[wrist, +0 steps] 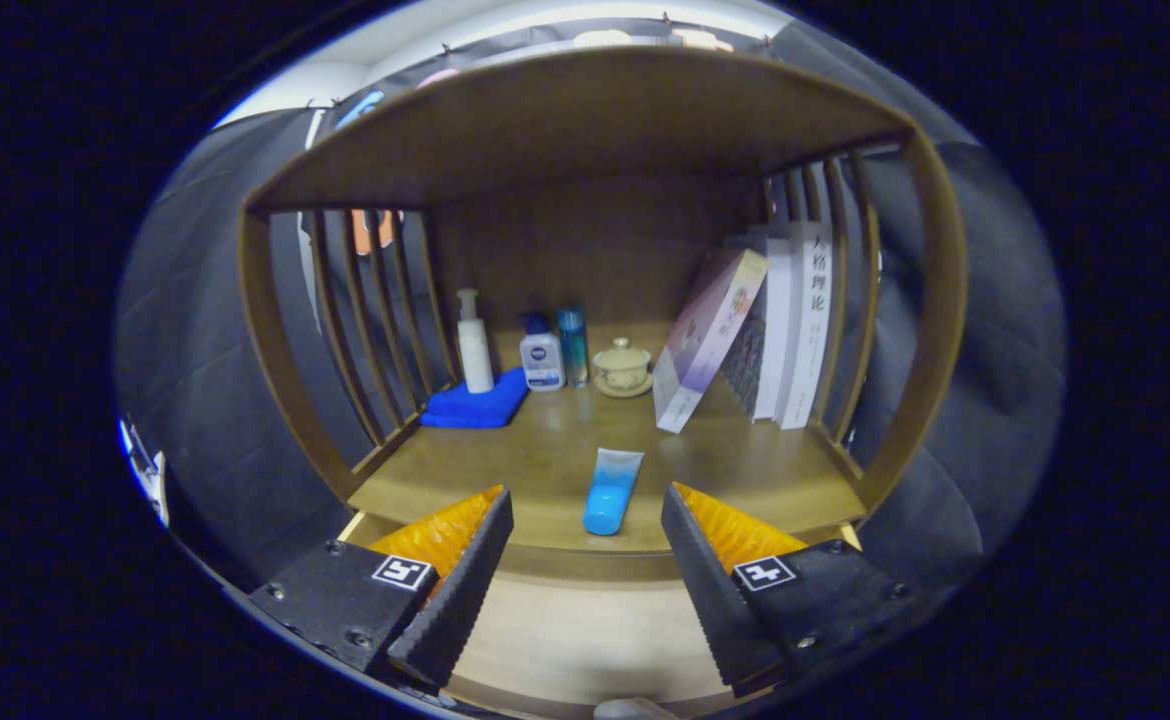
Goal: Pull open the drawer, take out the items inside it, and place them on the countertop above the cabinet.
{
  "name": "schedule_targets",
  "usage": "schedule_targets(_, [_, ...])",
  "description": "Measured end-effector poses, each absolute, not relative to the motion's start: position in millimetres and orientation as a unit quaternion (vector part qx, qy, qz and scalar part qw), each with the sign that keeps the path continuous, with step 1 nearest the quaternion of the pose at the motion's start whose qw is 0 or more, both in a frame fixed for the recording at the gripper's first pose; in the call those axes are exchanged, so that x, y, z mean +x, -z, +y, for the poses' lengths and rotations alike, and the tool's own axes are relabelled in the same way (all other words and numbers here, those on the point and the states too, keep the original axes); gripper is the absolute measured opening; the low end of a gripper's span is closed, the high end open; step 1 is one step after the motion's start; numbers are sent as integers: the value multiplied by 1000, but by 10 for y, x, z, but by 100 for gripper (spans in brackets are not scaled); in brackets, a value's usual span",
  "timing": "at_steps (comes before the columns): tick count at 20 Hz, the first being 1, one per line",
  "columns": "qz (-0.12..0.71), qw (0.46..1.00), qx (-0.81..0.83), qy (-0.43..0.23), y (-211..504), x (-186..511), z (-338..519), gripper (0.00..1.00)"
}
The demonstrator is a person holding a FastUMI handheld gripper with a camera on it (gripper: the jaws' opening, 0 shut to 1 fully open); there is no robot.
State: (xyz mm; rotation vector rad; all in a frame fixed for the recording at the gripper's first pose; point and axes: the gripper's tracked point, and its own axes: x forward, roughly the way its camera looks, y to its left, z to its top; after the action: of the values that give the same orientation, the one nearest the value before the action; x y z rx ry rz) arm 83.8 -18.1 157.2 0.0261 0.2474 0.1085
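The gripper is held spread, pinching nothing. Just ahead, the blue tube lies on the countertop; it is judged light and soft, best taken across its middle.

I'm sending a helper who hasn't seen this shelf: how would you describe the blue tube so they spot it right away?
Look at the wooden cabinet with slatted sides and its countertop. The blue tube lies flat near the front edge, just ahead of the open gripper, well forward of the bottles and books at the back. It is the one item lying down alone, pale at one end, with a bright blue cap.
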Motion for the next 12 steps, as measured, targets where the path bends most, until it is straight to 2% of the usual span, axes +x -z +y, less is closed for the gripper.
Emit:
schedule_targets(5, [37, 997, 35, -64, -1541, 112, -227, 98])
schedule_targets(9, [-36, 998, 28, -36, -1350, -385, -417, 100])
schedule_targets(12, [-57, 998, 28, -16, -1117, -647, -530, 100])
